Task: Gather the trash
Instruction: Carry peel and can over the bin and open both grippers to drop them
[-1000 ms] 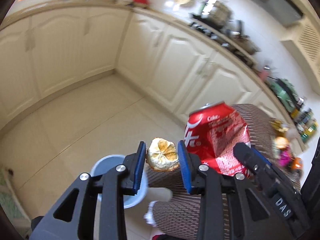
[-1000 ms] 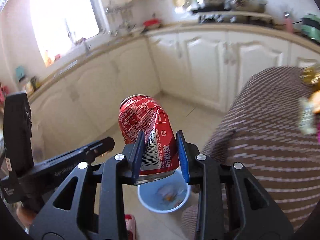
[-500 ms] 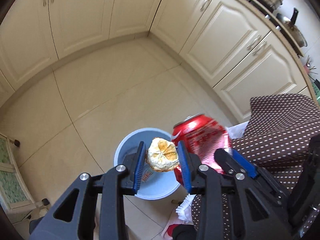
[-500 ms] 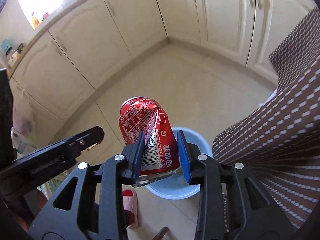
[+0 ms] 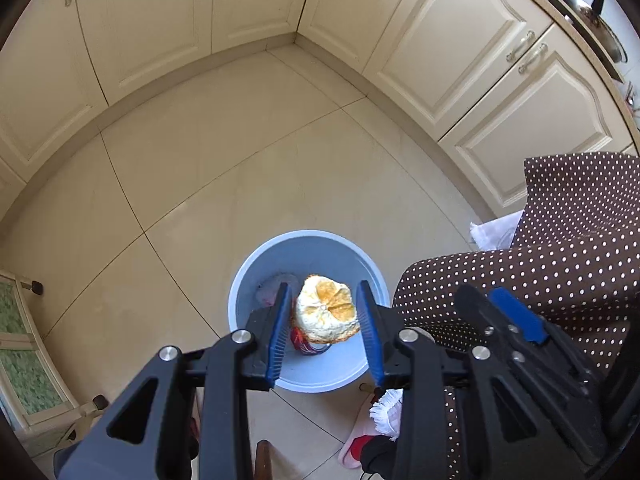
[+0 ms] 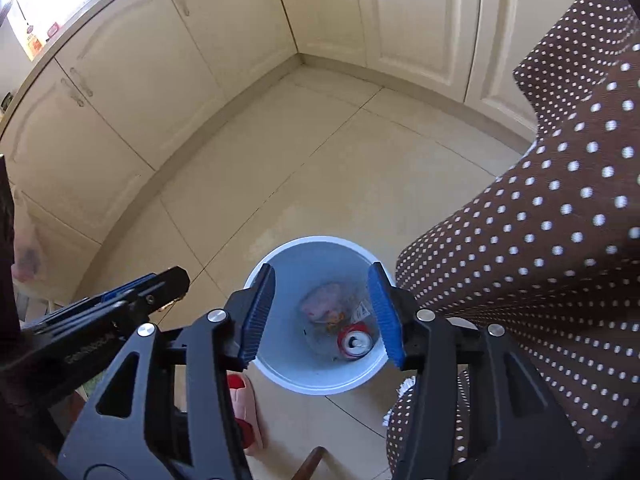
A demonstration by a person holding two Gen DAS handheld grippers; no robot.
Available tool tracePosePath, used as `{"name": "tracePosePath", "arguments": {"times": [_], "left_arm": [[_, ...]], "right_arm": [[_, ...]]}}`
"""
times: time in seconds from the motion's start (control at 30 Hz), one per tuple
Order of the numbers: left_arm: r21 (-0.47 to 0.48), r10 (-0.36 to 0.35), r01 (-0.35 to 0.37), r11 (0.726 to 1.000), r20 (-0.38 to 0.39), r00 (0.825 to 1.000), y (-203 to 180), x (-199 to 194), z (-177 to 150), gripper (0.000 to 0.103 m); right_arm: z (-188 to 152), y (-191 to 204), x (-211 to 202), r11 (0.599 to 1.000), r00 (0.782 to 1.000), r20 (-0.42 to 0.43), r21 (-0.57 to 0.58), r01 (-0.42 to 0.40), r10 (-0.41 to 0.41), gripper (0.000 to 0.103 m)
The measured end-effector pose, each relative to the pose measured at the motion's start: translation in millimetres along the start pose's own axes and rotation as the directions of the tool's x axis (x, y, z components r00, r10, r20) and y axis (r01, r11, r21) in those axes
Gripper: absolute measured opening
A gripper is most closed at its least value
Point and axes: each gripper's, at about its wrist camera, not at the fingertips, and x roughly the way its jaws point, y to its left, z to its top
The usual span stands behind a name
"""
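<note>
Left wrist view has my left gripper hanging over the round pale-blue plastic bin on the tiled kitchen floor, its blue-padded fingers pinching a dried, yellow-orange citrus peel half. I judge it is held right above the bin's mouth so that letting go drops it straight in.

My right gripper is over the same bin with its fingers spread and nothing between them; they have just been opening. The dented red aluminium drink can lies at the bottom of the bin, top end up towards the camera, beside some pinkish scraps.

From the left side the peel hides most of that can: only a red sliver shows beneath it. The right view shows the bin's contents plainly, but not the peel. The brown white-dotted cloth drapes close by the bin's rim in both views.
</note>
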Motion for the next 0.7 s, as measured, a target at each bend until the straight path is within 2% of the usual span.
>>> {"name": "tracePosePath", "arguments": {"times": [0.37, 0.57, 0.7], "left_arm": [[0.02, -0.003, 0.003, 1.0, 0.029, 1.0, -10.6, -14.2, 4.4, 0.034], [0.016, -0.003, 0.002, 1.0, 0.057, 0.998, -12.0, -28.8, 5.8, 0.048], [0.02, -0.007, 0.005, 1.0, 0.073, 0.997, -16.0, -43.1, 5.3, 0.049]], "right_arm": [[2.5, -2.3, -39.0, 1.0, 0.997, 0.076, -0.002, -0.006, 0.006, 0.053], [8.2, -5.2, -53.8, 1.0, 0.995, 0.1, 0.009, -0.021, 0.02, 0.053], [10.2, -6.3, -68.1, 1.0, 0.992, 0.123, 0.004, -0.023, 0.022, 0.053]]}}
